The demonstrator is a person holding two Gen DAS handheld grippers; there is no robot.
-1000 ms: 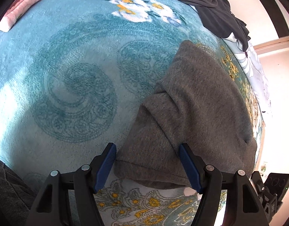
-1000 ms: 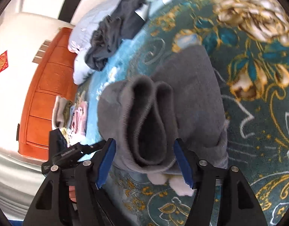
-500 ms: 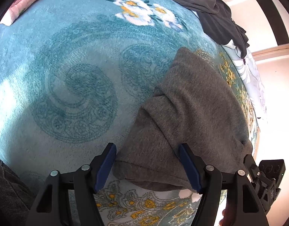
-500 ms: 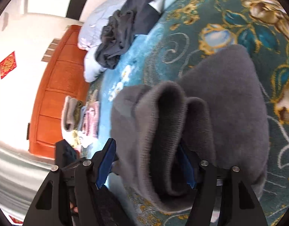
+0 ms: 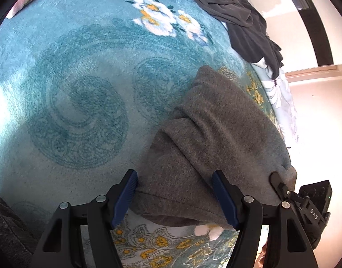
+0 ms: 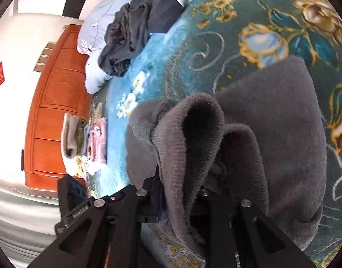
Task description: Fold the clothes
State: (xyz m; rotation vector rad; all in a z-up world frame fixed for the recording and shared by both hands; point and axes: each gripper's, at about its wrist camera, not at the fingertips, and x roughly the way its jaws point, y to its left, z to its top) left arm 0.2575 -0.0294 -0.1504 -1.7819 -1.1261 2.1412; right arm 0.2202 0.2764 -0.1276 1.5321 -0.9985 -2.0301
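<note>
right claw point(image 6: 182, 192): just closed, pinching ribbed hem of grey garment point(image 6: 271, 134) | left claw point(image 5: 174, 198): spread, straddling its near edge (no contact) | garment on bed, ahead of both | soft, floppy, light; grip hem corners

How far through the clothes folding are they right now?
Done: a stack of folded clothes sits by the wooden headboard. In hand: the grey sweater, already doubled over; the right gripper has just closed on its ribbed edge, while the left gripper is open around a corner. Left: the crumpled dark garment near the pillow.
</note>
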